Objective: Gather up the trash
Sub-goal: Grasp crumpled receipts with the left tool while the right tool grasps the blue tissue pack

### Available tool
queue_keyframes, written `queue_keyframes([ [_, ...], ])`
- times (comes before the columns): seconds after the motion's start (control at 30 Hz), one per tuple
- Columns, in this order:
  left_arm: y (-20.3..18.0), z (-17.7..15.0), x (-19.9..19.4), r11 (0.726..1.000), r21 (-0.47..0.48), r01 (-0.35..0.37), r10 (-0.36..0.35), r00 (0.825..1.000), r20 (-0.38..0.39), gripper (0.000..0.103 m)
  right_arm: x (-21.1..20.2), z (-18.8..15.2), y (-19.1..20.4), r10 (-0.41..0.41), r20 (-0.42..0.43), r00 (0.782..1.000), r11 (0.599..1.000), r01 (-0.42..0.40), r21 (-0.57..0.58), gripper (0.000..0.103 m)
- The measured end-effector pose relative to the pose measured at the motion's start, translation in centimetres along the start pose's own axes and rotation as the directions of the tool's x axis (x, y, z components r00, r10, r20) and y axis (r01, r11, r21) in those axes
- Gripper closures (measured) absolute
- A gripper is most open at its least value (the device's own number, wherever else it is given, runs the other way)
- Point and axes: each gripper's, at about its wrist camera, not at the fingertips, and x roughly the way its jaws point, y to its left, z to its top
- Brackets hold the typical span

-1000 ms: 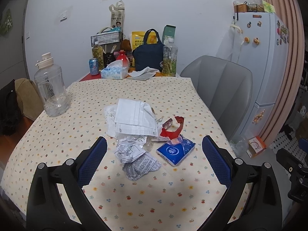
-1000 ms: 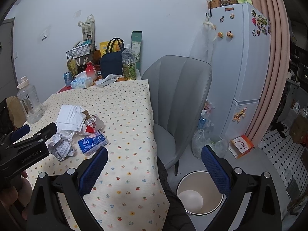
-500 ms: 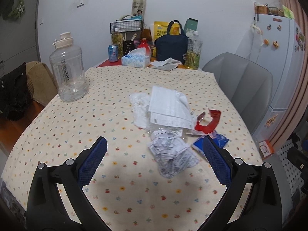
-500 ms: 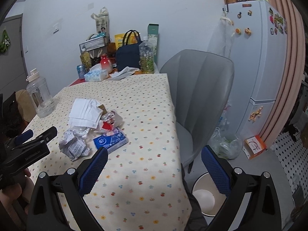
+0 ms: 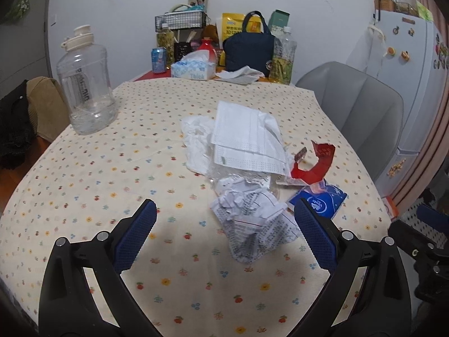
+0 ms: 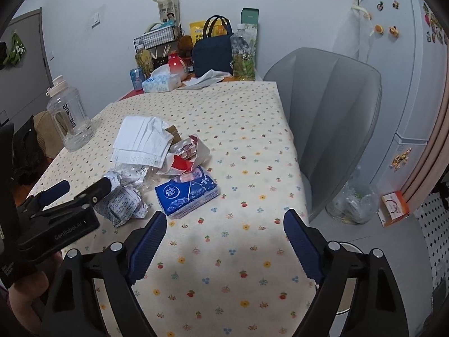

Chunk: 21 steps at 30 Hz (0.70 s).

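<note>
Both tongs (image 5: 224, 219) (image 6: 223, 229) agape, empty; crumpled receipt (image 5: 252, 219) lengthwise toward left tongs' right finger.

Trash pile at mid-table (image 5: 84, 174): mask (image 5: 247, 137) lying on the tissue (image 5: 196, 143), crumpled paper (image 5: 252, 219) before them, torn wrapper (image 5: 317, 165) to their right, and tissue pack (image 5: 320, 200) just beside the paper, before the wrapper. Jug (image 5: 85, 84) stands well left of the pile; tissue box (image 5: 193, 68), can (image 5: 159, 59), bag (image 5: 249, 49) and bottle (image 5: 283, 56) line the far edge. Chair (image 6: 328, 112) stands right of the table, fridge (image 6: 407, 84) behind it; left tongs (image 5: 224, 236) flank the paper, right tongs (image 6: 224, 238) hang above the near table, the pack ahead to their left.
</note>
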Motion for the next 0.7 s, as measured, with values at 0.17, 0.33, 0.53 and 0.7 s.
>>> queue_keyframes([
  [0.17, -0.8, -0.5, 2.2, 1.0, 0.004, 0.019, -0.019, 0.997, -0.071, 0.03, 1.4, 0.0, -0.4, 0.003, -0.028, 1.0, 1.0, -0.003, 0.012, 0.02],
  [0.33, -0.6, -0.9, 2.5, 0.998, -0.018, 0.054, -0.056, 0.995, -0.085, 0.075, 2.6, 0.2, 0.4, 0.015, -0.045, 0.999, 1.0, -0.015, -0.006, 0.02],
  [0.53, 1.4, -0.6, 0.8, 0.999, -0.049, 0.015, -0.017, 0.999, -0.05, 0.086, 3.8, 0.2, 2.4, 0.05, -0.069, 0.996, 0.998, -0.053, -0.042, 0.021],
  [0.7, 3.6, -0.6, 0.6, 0.996, -0.081, -0.029, 0.025, 0.998, -0.051, 0.086, 5.0, 0.1, 4.1, 0.06, -0.09, 0.994, 0.995, -0.067, -0.074, 0.023],
])
